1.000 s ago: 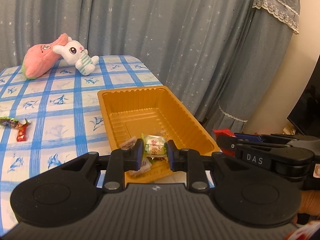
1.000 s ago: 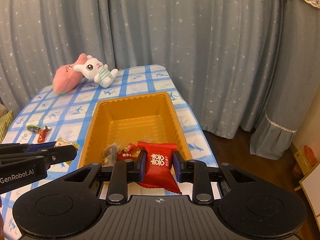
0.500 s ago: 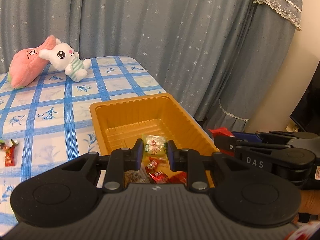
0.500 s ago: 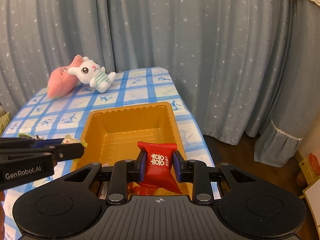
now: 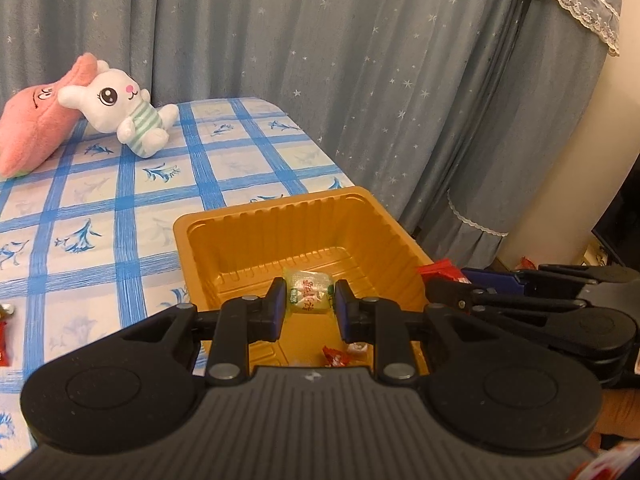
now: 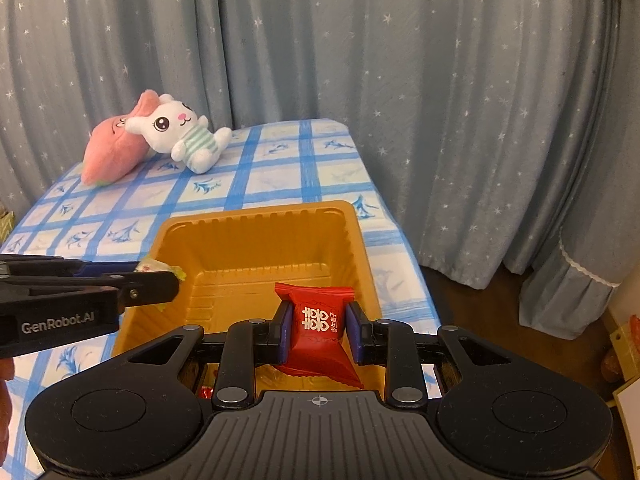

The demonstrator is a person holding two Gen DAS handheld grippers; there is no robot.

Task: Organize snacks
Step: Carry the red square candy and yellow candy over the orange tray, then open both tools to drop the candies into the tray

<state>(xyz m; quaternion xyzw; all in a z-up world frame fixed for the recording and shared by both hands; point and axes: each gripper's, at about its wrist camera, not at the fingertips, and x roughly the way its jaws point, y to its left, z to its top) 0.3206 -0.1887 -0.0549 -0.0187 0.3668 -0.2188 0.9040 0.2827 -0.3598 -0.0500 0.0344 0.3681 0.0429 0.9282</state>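
An orange plastic tray (image 5: 280,208) (image 6: 256,216) stands on the blue checked tablecloth near the table's right edge. My left gripper (image 5: 311,299) is shut on a clear green-printed candy (image 5: 310,298) and holds it above the tray's near half. My right gripper (image 6: 318,322) is shut on a red snack packet (image 6: 318,320) above the tray's near right part. Red wrapped candies (image 5: 338,356) lie in the tray's near end. The left gripper shows in the right wrist view (image 6: 156,276). The right gripper shows in the left wrist view (image 5: 444,280).
A white bunny plush (image 5: 124,108) (image 6: 180,136) and a pink plush (image 5: 32,120) (image 6: 112,148) lie at the table's far end. A loose red candy (image 5: 3,336) lies on the cloth at the left. Starred blue curtains (image 6: 360,60) hang behind.
Both grippers have moved forward over the tray, each still holding its snack. The tray and plush toys look closer in both views.
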